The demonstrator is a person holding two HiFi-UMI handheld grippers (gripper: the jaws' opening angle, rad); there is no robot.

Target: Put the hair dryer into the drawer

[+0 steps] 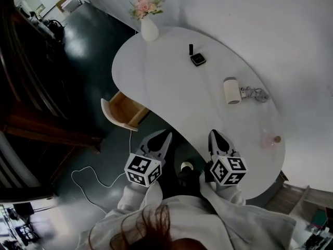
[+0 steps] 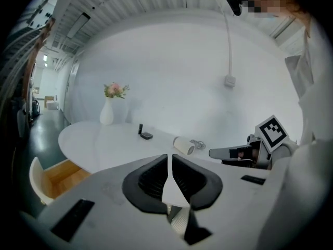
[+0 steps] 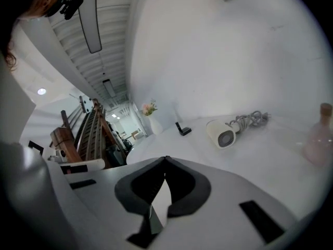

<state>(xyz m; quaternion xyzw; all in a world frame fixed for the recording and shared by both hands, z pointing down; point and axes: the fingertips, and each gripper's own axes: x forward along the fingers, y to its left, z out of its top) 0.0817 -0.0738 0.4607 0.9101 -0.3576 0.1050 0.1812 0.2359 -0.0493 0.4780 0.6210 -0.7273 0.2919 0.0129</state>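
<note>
Left gripper (image 2: 169,158): fingers pressed together, holding nothing. Right gripper (image 3: 165,160): fingers also together and empty. Both hover at the near edge of the white desk (image 1: 171,92), seemingly ahead of a reach. The white hair dryer (image 1: 231,90) lies on its side on the desk, its cord (image 1: 255,94) bundled beside it. The wooden drawer (image 1: 124,111) stands pulled out at the desk's left, ready to receive it. No brand or writing is legible.
</note>
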